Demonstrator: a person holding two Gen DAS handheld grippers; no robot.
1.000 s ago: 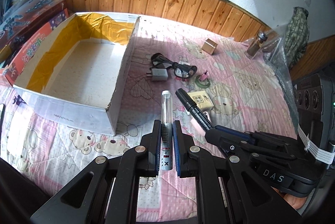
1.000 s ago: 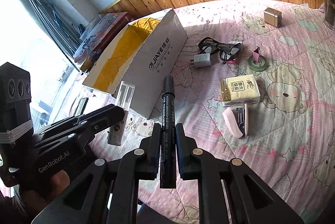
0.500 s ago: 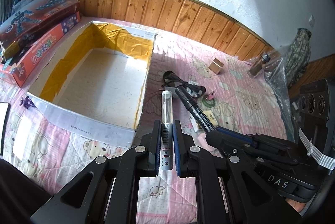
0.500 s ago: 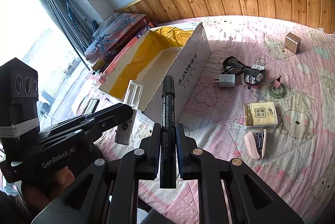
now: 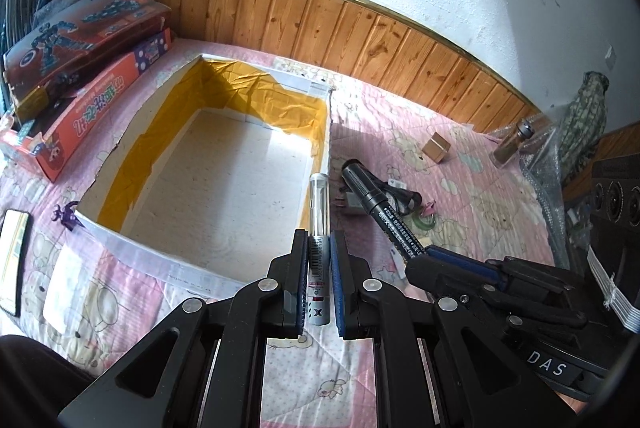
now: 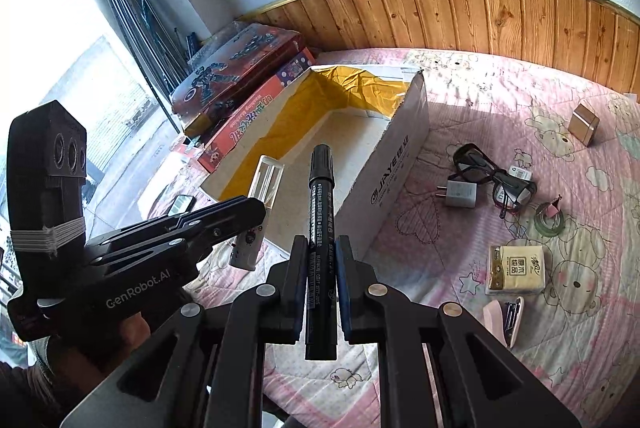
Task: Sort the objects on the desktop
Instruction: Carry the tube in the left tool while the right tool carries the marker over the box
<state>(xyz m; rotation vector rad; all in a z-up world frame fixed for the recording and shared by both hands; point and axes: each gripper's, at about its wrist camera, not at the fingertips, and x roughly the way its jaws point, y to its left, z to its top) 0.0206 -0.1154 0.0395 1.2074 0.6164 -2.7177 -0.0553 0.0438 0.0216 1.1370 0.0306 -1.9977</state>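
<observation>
My left gripper [image 5: 319, 248] is shut on a clear-capped glue stick [image 5: 319, 224] and holds it in the air over the near right corner of the open cardboard box [image 5: 120, 248]. The box has yellow tape on its inner walls and nothing inside. My right gripper [image 6: 321, 252] is shut on a black marker [image 6: 320, 212] and holds it above the box's near wall [image 6: 384, 184]. The marker also shows in the left wrist view [image 5: 380, 212], just right of the glue stick.
On the pink quilt right of the box lie glasses [image 6: 492, 168], a white charger plug [image 6: 460, 194], a tape roll [image 6: 550, 220], a tissue pack [image 6: 516, 270], a pink stapler [image 6: 504, 316] and a small brown box [image 6: 584, 124]. Toy boxes [image 5: 80, 56] are stacked left of the box. A phone [image 5: 14, 260] lies near left.
Both grippers have risen and moved left toward the box with their loads. The box now lies more under the held glue stick and marker.
</observation>
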